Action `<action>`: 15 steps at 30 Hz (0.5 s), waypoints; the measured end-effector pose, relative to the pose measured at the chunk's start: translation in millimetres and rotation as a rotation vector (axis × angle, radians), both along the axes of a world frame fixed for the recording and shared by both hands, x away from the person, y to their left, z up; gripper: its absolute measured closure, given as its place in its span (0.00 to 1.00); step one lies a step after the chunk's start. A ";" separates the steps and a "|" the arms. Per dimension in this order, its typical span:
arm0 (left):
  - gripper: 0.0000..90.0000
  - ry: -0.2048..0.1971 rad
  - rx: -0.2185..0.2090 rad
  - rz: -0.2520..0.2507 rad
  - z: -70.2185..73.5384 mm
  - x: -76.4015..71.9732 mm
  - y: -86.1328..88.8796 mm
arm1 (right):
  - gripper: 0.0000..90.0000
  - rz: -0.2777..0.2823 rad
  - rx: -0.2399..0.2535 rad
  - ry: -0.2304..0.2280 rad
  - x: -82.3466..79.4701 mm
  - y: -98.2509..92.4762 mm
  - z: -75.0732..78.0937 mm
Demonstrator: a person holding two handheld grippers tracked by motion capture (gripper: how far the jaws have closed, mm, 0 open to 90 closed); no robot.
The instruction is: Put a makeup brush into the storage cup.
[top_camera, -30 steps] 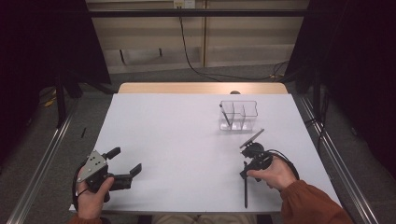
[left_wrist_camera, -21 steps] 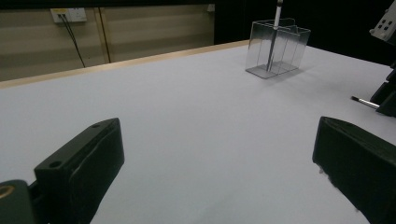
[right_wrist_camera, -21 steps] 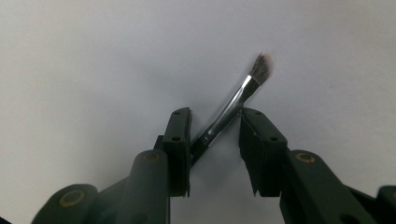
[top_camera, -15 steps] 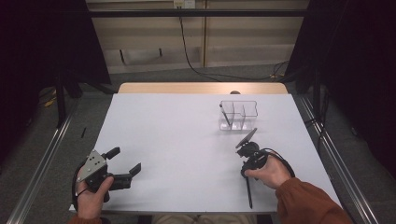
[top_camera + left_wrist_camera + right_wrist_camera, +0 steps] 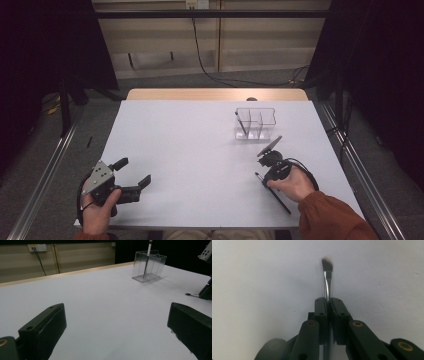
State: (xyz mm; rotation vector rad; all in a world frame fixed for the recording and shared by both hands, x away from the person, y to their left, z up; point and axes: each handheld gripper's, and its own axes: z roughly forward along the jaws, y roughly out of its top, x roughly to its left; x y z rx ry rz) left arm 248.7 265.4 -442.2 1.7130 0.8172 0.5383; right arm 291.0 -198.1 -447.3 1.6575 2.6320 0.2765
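A thin dark makeup brush [image 5: 278,199] lies on the white table [image 5: 200,145] at the front right, its handle running back under a person's right hand. My right gripper [image 5: 263,173] points down at its bristle end. In the right gripper view the jaws have just been closing and my right gripper [image 5: 328,301] is shut on the brush [image 5: 327,272] just behind the silver ferrule, with the bristles poking out ahead. My left gripper [image 5: 134,172] rests at the front left, and in its own view my left gripper [image 5: 116,311] is open with only bare table between its jaws.
A clear compartmented holder [image 5: 256,123] stands at the back right with another brush [image 5: 241,124] leaning in it; the holder [image 5: 149,266] is also in the left gripper view. The table's wooden far edge [image 5: 215,94] borders dark floor and metal rails at the sides.
The right hand and gripper have settled slightly over the brush's front end. The left gripper has not moved.
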 end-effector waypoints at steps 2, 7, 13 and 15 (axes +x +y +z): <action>0.02 0.000 0.000 0.000 -0.1 0.0 0.2 | 0.94 0.006 -0.003 -0.006 -1.0 0.2 0.1; 0.02 0.001 0.001 0.001 -0.2 0.1 0.3 | 0.94 -0.005 0.029 -0.008 -1.4 -4.5 0.0; 0.02 0.002 -0.001 0.000 -0.3 0.2 0.6 | 0.94 0.012 0.036 -0.014 -3.2 -4.7 1.1; 0.02 0.000 -0.002 -0.002 -0.2 0.1 0.6 | 0.94 0.015 0.054 -0.022 -3.8 -5.7 2.9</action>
